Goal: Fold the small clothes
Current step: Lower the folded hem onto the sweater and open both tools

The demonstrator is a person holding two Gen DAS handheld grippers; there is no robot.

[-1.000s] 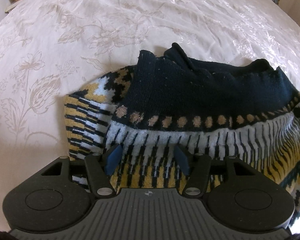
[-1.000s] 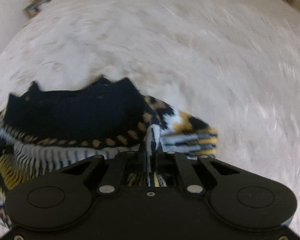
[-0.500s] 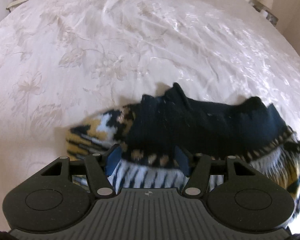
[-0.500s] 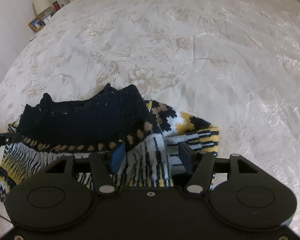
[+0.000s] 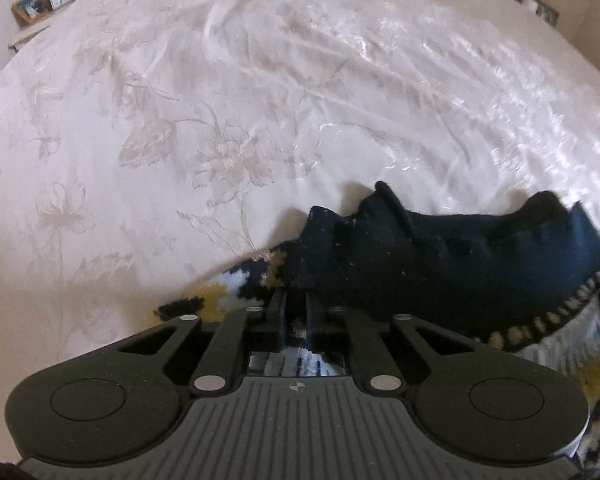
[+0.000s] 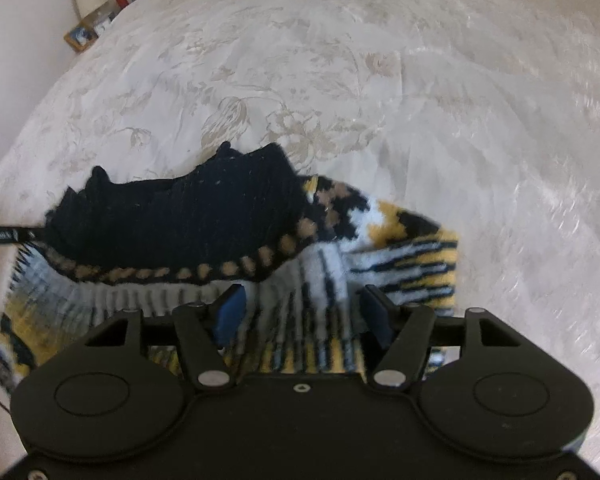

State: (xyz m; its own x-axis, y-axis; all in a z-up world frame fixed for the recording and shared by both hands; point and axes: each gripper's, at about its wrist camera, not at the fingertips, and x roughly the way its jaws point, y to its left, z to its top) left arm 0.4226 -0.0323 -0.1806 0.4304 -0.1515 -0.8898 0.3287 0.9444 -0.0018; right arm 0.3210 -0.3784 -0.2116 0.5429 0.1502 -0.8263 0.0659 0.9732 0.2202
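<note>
A small knitted sweater lies folded on the bed, navy at the far part, with yellow, white and black pattern nearer me. My left gripper is shut on the sweater's near left edge, where navy meets pattern. In the right wrist view the sweater lies left of centre. My right gripper is open, its blue pads over the striped near part, holding nothing.
The white floral bedspread stretches far beyond the sweater. A bedside shelf with a clock and photo frame stands at the far left. A lamp and frame show far left in the right wrist view.
My left gripper has closed on the sweater's edge after being open. My right gripper, shut on the sweater a second ago, has opened and let go.
</note>
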